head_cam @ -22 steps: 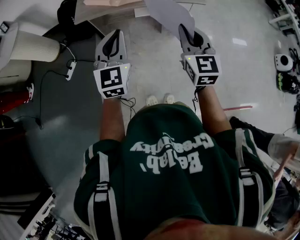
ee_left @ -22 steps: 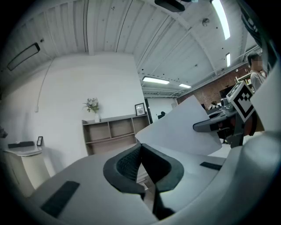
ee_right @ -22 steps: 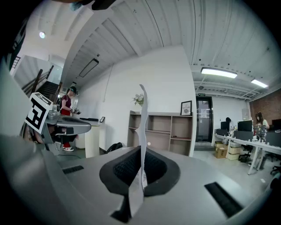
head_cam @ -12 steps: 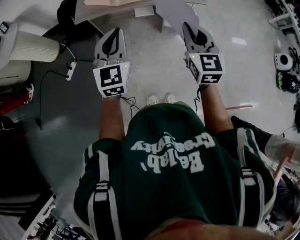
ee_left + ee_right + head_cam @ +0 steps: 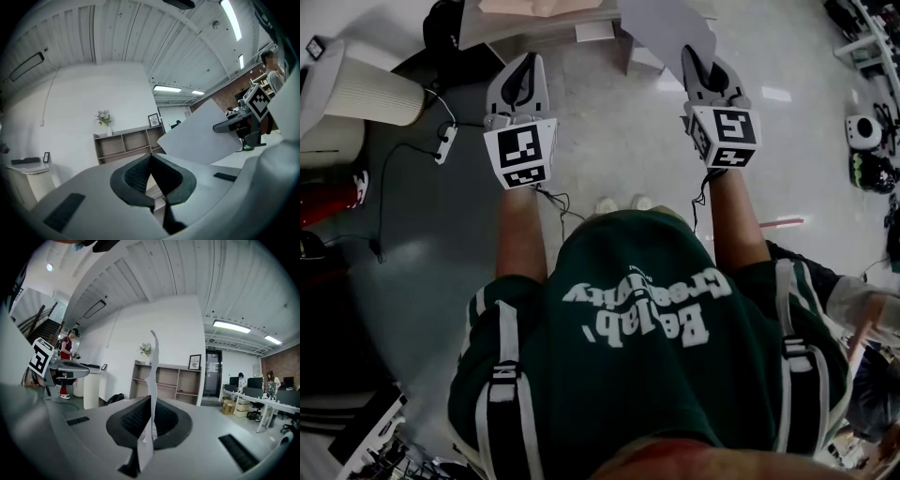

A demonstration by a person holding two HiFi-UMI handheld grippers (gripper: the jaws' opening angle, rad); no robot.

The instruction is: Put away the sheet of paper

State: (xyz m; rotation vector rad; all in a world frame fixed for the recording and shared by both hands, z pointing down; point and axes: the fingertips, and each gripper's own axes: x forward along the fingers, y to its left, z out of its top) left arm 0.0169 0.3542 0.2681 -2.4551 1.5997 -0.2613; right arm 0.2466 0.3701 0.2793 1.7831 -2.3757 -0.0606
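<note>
The right tongs are clamped on the lower edge of the sheet of paper, which stands edge-on between their jaws and rises past them, held in the air above the floor. The left tongs are closed on nothing, level to the left, apart from the sheet. A shelf unit stands far off against the wall.

head view: above the person, steeply down over shirt to floor, left gripper and right gripper close at frame top | left gripper view: rides behind its own jaws, level, close | right gripper view: likewise | shared: both gripper views face the shelf; each shows the other gripper at its edge
</note>
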